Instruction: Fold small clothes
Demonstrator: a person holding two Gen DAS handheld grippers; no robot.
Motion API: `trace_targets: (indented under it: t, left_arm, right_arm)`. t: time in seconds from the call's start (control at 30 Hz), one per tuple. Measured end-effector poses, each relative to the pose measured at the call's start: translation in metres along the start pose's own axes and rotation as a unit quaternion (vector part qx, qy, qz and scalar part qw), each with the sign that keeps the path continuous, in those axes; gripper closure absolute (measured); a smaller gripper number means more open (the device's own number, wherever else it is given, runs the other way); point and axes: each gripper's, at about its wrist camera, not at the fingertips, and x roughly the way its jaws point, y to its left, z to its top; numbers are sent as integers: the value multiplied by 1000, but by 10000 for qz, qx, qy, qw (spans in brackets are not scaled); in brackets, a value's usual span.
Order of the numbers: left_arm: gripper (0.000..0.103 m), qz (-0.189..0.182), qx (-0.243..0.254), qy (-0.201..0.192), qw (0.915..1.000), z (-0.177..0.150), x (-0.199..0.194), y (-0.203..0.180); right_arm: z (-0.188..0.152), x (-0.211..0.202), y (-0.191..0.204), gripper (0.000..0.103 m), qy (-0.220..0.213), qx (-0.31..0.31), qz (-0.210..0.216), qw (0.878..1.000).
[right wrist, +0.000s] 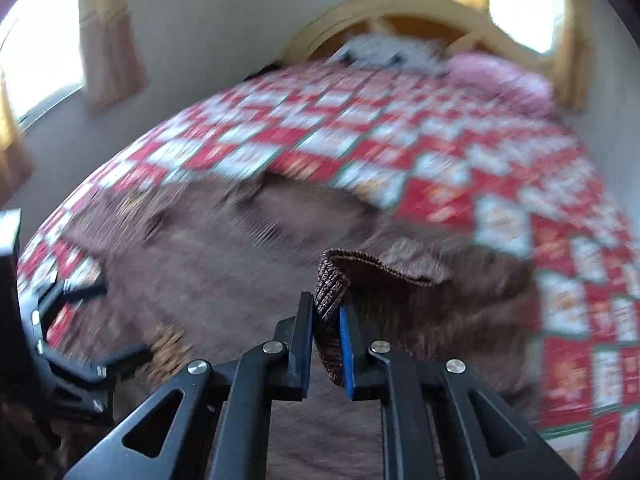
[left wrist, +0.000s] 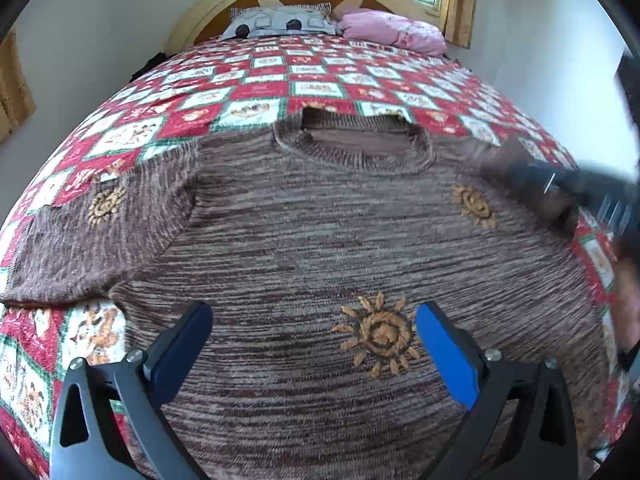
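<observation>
A brown striped knit sweater (left wrist: 304, 232) with orange sun patterns lies flat, front up, on the bed, neck hole toward the headboard. My left gripper (left wrist: 314, 320) is open, hovering low over the sweater's lower body, empty. My right gripper (right wrist: 326, 306) is shut on the ribbed cuff of the sweater's right sleeve (right wrist: 332, 284) and holds it lifted above the sweater body (right wrist: 208, 264). In the left wrist view the right gripper (left wrist: 576, 184) shows blurred at the right, over the right sleeve. The left gripper (right wrist: 72, 320) shows at the left edge of the right wrist view.
The bed has a red, white and green checkered quilt (left wrist: 312, 80). A grey pillow (left wrist: 280, 22) and a pink bundle (left wrist: 394, 32) lie by the cream headboard (left wrist: 224, 0). Walls and curtained windows (right wrist: 108, 36) surround the bed.
</observation>
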Motion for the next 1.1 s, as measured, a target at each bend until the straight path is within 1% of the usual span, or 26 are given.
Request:
trace_targets:
  t: [0.03,0.07,0.1,0.17,0.23,0.3,0.33,0.37,0.4,0.47,0.53,0.57,0.6,0.67,0.7,0.77,0.83,0.87,0.93,0.97,1.0,1.03,1.07,1.1]
  left_arm:
    - [0,-114,-54,0,9999,2,-4,2]
    - [0,-156,-90,-10,9998,4,-6,3]
    - [0,-182,-136,-33,9997,6,-9,4]
    - [0,-292,-123,-78,9995,8,-13,3]
    - [3,-378,-12,-63,9993,12,-15,-4]
    - [14,-514,123,-13,9986,18,-14,-16]
    - [15,-622,228,9,9978,22,-12,-27]
    - [16,-641,331,-19,9974,24,-12,-35]
    - [16,-589,548,-68,9967,27,-10,-50]
    - [16,-494,873,-8,9950,32,-3,-72]
    - [22,-387,1109,42,9931,38,8,-91]
    - [31,-274,1235,68,9919,42,16,-100]
    - [42,-190,1367,116,9904,46,26,-109]
    - [51,-184,1377,293,9899,51,42,-117]
    - [53,-174,1377,317,9898,51,43,-120]
    - [53,-134,1492,333,9882,50,51,-129]
    - [53,-143,1655,443,9851,47,60,-139]
    - [55,-126,1680,438,9847,45,62,-141]
    - [55,10,1816,278,9830,44,63,-144]
    - [59,33,1861,213,9823,44,63,-143]
    - [88,-3,1874,187,9821,45,64,-142]
    - [96,-33,1843,222,9826,48,66,-139]
    - [97,-7,1731,211,9847,51,66,-133]
    - [97,-59,1615,205,9866,56,67,-128]
  right_arm:
    - [-6,7,4,75,151,-51,189,9997]
    - [-14,9,6,46,223,-112,297,9992]
    - [-19,7,6,35,195,-121,334,9992]
    - [-33,-5,-4,35,83,-3,451,9989]
    - [-48,-23,-23,35,-77,303,595,9977]
    - [-61,-41,-46,35,-302,671,619,9954]
    - [-70,-51,-61,35,-449,940,614,9927]
    - [-78,-58,-73,35,-578,1152,577,9900]
    - [-83,-64,-81,35,-688,1305,531,9876]
    - [-98,-75,-98,35,-939,1617,469,9812]
    - [-109,-82,-108,35,-1127,1805,523,9757]
    - [-114,-84,-110,35,-1214,1847,524,9739]
    - [-119,-86,-110,35,-1301,1850,500,9728]
    - [-123,-88,-108,35,-1402,1813,436,9724]
    - [-125,-89,-107,35,-1454,1807,440,9717]
    - [-125,-93,-109,35,-1554,1775,504,9705]
    - [-126,-92,-109,35,-1600,1747,525,9701]
    - [-127,-90,-109,35,-1573,1738,513,9708]
    - [-129,-88,-110,35,-1530,1722,522,9717]
    - [-129,-88,-110,35,-1534,1726,522,9716]
    - [-129,-88,-110,35,-1546,1736,528,9712]
    - [-131,-88,-111,35,-1578,1761,546,9701]
    - [-132,-88,-112,35,-1597,1787,554,9693]
    - [-133,-88,-113,35,-1601,1817,557,9686]
